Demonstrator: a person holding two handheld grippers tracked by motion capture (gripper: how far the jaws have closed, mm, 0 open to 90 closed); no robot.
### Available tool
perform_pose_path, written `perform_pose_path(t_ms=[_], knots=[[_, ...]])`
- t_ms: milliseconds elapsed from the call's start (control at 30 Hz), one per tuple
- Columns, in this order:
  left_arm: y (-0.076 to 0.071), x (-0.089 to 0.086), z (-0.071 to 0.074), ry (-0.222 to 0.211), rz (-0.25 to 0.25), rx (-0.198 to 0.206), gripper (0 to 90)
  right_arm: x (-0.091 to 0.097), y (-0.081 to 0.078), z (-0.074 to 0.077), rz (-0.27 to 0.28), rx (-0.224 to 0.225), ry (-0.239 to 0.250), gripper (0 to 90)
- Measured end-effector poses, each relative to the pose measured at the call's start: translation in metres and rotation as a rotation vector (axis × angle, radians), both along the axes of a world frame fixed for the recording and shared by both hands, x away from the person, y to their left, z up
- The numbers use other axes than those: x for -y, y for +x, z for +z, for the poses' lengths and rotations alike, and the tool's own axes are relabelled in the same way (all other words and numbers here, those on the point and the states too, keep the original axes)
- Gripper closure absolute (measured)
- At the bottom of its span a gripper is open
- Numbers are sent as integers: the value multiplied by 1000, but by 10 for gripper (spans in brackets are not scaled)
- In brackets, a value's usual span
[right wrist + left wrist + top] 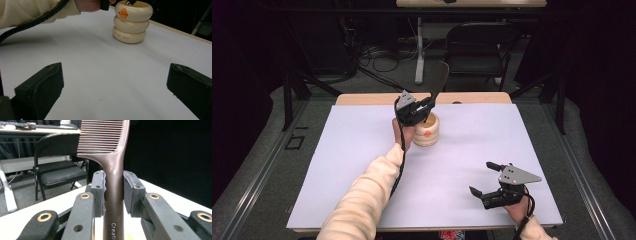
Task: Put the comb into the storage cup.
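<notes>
The white table surface (362, 165) is bare across most of its width; a cream ringed holder (428, 131) with an orange mark stands toward the far middle, short of the wooden back edge (362, 98). Beyond that edge stand a folding chair (477, 47) and floor cables. The left and near parts of the surface lie open. The left gripper (428, 106) is held above the holder's mouth, forearm in a cream sleeve (362, 200) reaching diagonally from the near edge. Its jaws are clamped on the handle of a brown comb (113, 177), both pads pressing the handle's sides; the comb stands upright, teeth uppermost, its lower end at the holder's opening. The right gripper (486, 181) rests near the front right corner, well apart from the holder, jaws spread wide with nothing between them, pointing across the surface toward the holder.
</notes>
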State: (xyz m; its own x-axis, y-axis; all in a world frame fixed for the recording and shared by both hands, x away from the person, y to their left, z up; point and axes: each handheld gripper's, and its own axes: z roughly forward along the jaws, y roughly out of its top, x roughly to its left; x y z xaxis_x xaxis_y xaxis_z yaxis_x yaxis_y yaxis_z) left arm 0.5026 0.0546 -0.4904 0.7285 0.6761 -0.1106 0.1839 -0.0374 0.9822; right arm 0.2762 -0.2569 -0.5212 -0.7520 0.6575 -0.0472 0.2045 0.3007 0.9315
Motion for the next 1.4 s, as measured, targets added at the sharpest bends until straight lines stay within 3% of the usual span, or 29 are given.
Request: perform_pose_path(t_ms=[1400], knots=[[-5,-5,-17,50,0,-21,719,0,0,0,-1,1,0,5]])
